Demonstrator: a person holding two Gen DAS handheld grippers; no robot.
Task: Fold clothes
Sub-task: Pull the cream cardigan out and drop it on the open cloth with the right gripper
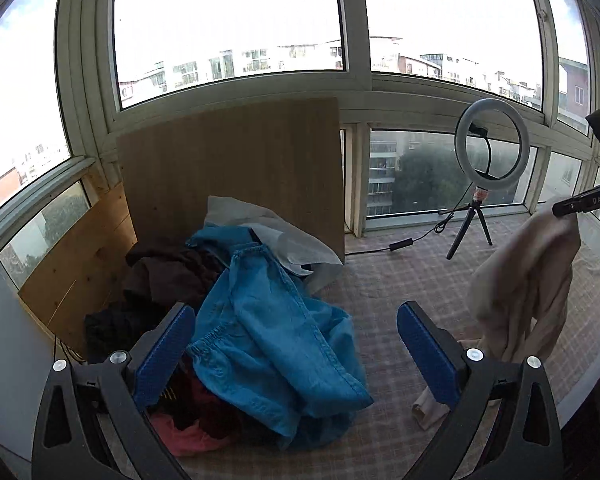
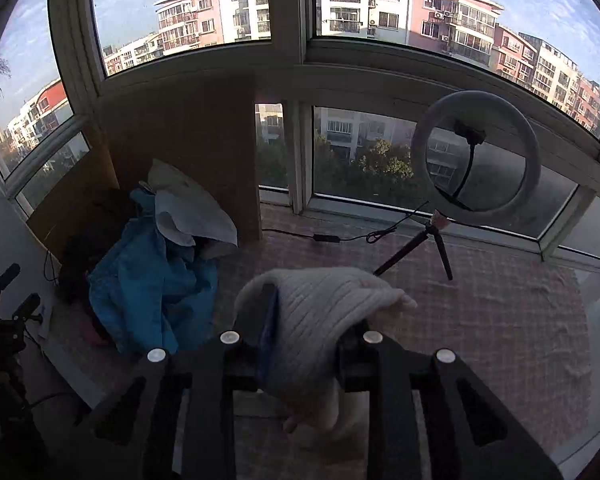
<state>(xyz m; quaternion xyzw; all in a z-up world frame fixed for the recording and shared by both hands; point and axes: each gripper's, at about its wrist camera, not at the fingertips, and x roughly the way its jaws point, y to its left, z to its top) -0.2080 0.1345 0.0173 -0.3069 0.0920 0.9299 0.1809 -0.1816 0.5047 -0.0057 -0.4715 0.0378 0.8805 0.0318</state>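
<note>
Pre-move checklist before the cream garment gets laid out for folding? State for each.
1. Right gripper shut on the cream garment: ok, cloth bunched over its fingers.
2. Garment lifted off the checked cloth: not ok, its lower end touches down by the left gripper.
3. Left gripper open and free for a second grasp: ok.
4. Free hem or corner to grab: cannot tell, the garment hangs crumpled.
5. Bare checked cloth for spreading: ok to the right of the blue garment.
6. Ring light and its cable out of the way: cannot tell, they stand on the far side of the cloth.
</note>
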